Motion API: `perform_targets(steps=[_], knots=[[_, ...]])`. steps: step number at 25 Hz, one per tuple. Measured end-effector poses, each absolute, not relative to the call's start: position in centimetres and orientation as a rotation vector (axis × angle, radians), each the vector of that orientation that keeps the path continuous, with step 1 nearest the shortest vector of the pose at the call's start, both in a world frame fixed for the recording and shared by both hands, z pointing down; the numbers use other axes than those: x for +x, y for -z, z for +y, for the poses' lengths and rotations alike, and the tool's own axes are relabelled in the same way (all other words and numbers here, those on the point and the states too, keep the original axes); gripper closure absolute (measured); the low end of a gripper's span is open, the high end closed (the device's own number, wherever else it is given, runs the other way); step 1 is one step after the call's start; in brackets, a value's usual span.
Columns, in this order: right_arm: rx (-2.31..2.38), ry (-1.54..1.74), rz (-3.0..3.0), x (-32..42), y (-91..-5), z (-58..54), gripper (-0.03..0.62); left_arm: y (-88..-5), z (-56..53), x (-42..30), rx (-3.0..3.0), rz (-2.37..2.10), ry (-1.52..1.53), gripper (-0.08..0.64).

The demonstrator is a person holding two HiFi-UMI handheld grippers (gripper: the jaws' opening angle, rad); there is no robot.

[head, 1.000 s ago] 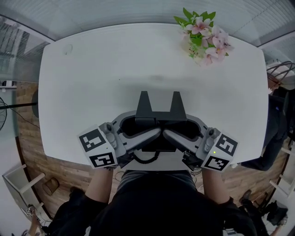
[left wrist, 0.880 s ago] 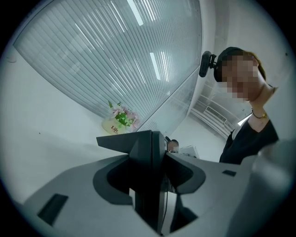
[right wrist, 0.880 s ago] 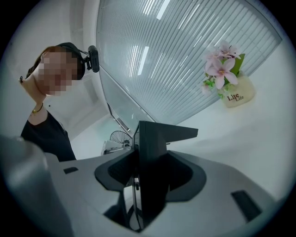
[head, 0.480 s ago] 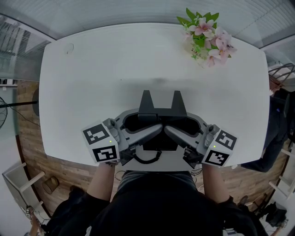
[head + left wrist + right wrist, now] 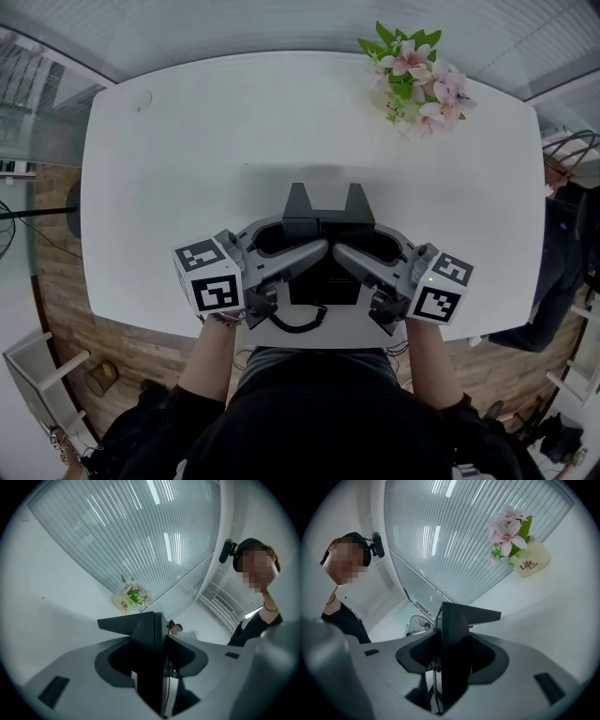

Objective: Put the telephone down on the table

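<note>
White table (image 5: 234, 122), rounded corners. Pot of pink flowers (image 5: 417, 75) at its far right corner. Wood-plank floor (image 5: 56, 272) beneath. Ribbed glass partition (image 5: 140, 531) beyond the far edge, with long bright light strips (image 5: 171, 545) showing in it. White shelf unit (image 5: 42, 375) on the floor off the near left corner. Standing fan (image 5: 417, 622) in the background.

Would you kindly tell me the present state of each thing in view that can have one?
telephone: gripped from both sides, low over the table's near edge; contact with the table cannot be told.
left gripper: shut on the telephone.
right gripper: shut on the telephone.
cord: coiled, looping slack at the near table edge.
flowers: upright at the table's far right, untouched.
</note>
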State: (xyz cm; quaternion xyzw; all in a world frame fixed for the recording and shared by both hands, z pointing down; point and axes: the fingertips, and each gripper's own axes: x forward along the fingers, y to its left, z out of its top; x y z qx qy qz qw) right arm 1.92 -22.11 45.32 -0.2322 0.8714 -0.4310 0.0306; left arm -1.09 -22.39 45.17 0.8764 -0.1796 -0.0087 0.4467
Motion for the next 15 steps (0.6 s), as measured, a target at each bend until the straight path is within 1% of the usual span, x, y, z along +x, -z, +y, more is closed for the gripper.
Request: perform_targets(steps=[15], knots=[[-0.702, 1.443, 2.598, 2.0, -46.9, -23.2, 0.387, -46.7, -23.5, -0.9, 2.075, -0.450, 0.031, 0.344]])
